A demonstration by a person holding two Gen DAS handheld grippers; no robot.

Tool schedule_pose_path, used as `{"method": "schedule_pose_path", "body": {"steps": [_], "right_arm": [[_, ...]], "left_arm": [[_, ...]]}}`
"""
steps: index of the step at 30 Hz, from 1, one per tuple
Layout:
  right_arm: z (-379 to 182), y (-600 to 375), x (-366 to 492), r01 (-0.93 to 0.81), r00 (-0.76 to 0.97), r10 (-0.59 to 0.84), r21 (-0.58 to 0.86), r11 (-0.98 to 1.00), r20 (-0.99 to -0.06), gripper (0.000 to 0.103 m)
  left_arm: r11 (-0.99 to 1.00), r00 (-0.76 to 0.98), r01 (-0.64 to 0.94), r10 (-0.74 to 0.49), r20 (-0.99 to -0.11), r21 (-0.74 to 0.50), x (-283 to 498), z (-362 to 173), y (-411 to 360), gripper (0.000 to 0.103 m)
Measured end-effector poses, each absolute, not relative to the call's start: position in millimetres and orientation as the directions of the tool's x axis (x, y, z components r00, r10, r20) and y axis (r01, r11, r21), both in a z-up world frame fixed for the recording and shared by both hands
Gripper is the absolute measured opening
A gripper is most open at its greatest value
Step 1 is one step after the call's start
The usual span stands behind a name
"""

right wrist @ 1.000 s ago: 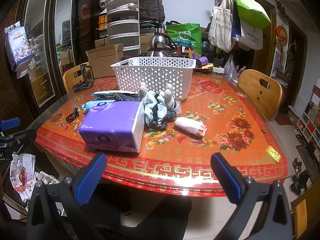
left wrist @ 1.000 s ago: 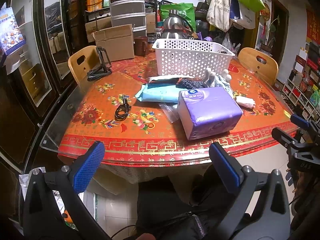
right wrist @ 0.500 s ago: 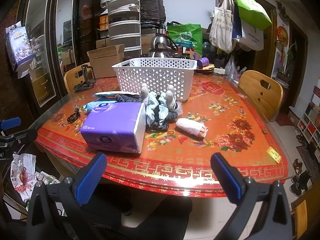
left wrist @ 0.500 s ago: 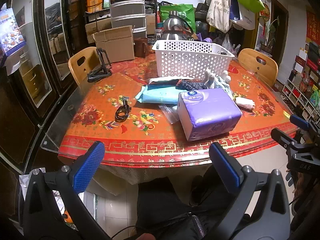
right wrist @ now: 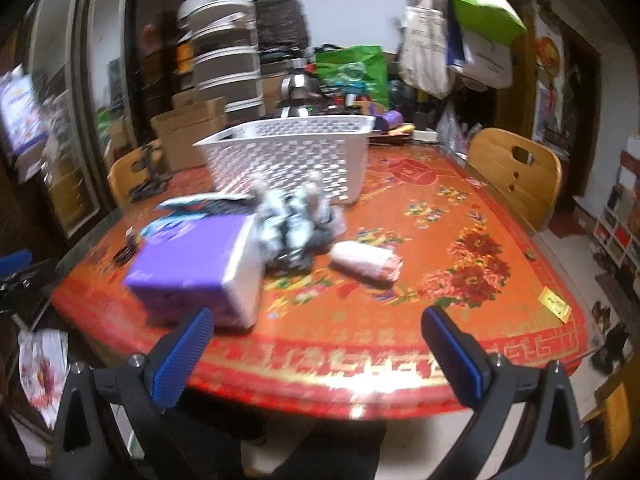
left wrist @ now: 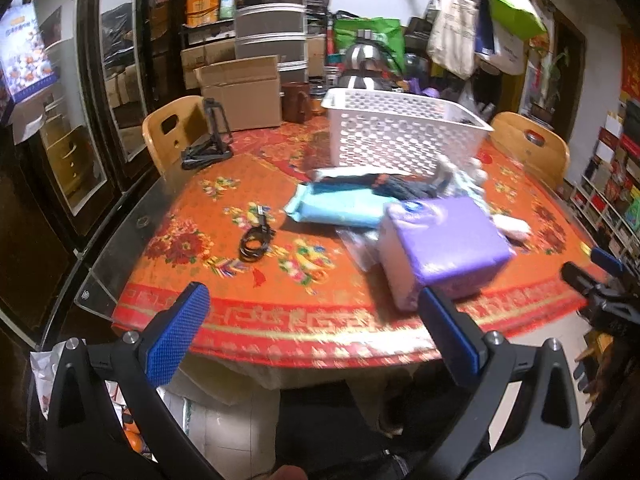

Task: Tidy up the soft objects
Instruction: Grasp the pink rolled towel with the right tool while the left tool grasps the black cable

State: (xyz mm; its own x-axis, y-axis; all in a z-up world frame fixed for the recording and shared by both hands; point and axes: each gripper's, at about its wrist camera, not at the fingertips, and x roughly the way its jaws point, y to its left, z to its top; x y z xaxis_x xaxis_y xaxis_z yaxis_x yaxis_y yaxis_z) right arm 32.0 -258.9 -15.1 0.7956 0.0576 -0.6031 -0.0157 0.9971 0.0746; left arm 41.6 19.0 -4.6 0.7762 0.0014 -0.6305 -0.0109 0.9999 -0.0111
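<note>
A: Left wrist view first. Where does the pack (left wrist: 442, 246) lie from the left gripper (left wrist: 316, 334)?

B: Ahead and toward its right finger; that pad overlaps the pack's near corner in the picture, though I'd judge nothing is touching. The fingers are spread wide and hold nothing. The pack's long axis runs slantwise, from its near end away toward the basket (left wrist: 404, 136). The basket stands behind the pack, well apart, open side up.

A: What lies between pack and basket?

B: A blue packet (left wrist: 336, 208) on the pack's far left, dark cloth and a mitt bundle behind it. A coiled cable (left wrist: 256, 242) lies left of the pack, clear of any path.

A: Now the right wrist view.

B: The right gripper (right wrist: 318, 342) is also spread wide and empty, short of the table edge (right wrist: 360, 384). Here the pack (right wrist: 196, 264) sits ahead by the left finger. The bundle (right wrist: 296, 224) touches the pack's right side; a pink roll (right wrist: 366, 262) lies right of the pack, almost dead ahead between the fingers, long axis crosswise.

A: Which hand takes what?

B: My guess: the left is nearer the pack, the right nearer the roll. The tabletop right of the roll is bare, so there's room to swing. The pack's near corner is close to the table edge; a careless nudge could tip it off.
</note>
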Motion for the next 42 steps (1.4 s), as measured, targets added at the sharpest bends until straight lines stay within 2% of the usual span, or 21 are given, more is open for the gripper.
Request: {"method": "schedule_pose_path", "body": {"steps": [3,6,11,14,19,23,26,31,35,37,38,40,42], "right_arm": [[-37,-283,62,0.064,0.763,-0.005,0.068,0.996,-0.647,0.103],[-57,-306,90,0.090,0.710,-0.004,0.085,0.992,-0.704,0.103],[-60,-314,119,0.043,0.713,0.040,0.101,0.994,-0.700,0.103],[-68,-310,141,0.039,0.691,0.016,0.059,0.998,-0.723,0.103],[-74,-308,159,0.021,0.679,0.047,0.083,0.996,-0.733,0.103],[-71,-306,163,0.003,0.675,0.058,0.081,0.997,-0.736,0.103],[-70,-303,169,-0.002,0.668,0.053,0.069,0.998,-0.742,0.099],[-74,-304,182,-0.007,0.641,0.051,0.060,0.998,-0.766,0.092],[-78,-300,188,-0.026,0.614,0.055,0.050,0.998,-0.787,0.084],[-79,-298,188,-0.029,0.614,0.045,0.035,0.999,-0.788,0.080],[-79,-297,189,-0.032,0.614,0.042,0.029,0.999,-0.788,0.078],[-78,-295,186,-0.040,0.624,0.043,0.023,0.999,-0.780,0.061],[-78,-297,185,-0.037,0.633,0.052,0.037,0.999,-0.773,0.057]], "left_arm": [[0.998,0.765,-0.039,-0.007,-0.644,-0.058,66,-17,38,0.103],[0.994,0.752,-0.044,-0.035,-0.658,-0.104,96,-31,60,0.103],[0.995,0.683,-0.098,0.043,-0.729,-0.032,139,-63,81,0.103],[0.994,0.670,-0.088,0.010,-0.743,-0.066,156,-76,91,0.103],[0.996,0.656,-0.072,0.010,-0.755,-0.049,173,-93,92,0.103],[0.994,0.634,-0.053,-0.040,-0.772,-0.095,188,-107,96,0.103],[0.994,0.630,-0.050,-0.043,-0.775,-0.096,197,-113,94,0.096],[0.997,0.613,-0.058,-0.007,-0.790,-0.053,214,-120,93,0.066],[0.998,0.617,-0.051,0.008,-0.787,-0.030,220,-121,90,0.054],[0.998,0.622,-0.049,0.007,-0.783,-0.030,220,-120,90,0.037],[0.998,0.624,-0.047,0.003,-0.781,-0.033,220,-120,90,0.037],[0.998,0.625,-0.047,0.004,-0.781,-0.033,222,-120,89,0.036],[0.999,0.627,-0.041,-0.001,-0.779,-0.035,219,-120,89,0.036]]}}
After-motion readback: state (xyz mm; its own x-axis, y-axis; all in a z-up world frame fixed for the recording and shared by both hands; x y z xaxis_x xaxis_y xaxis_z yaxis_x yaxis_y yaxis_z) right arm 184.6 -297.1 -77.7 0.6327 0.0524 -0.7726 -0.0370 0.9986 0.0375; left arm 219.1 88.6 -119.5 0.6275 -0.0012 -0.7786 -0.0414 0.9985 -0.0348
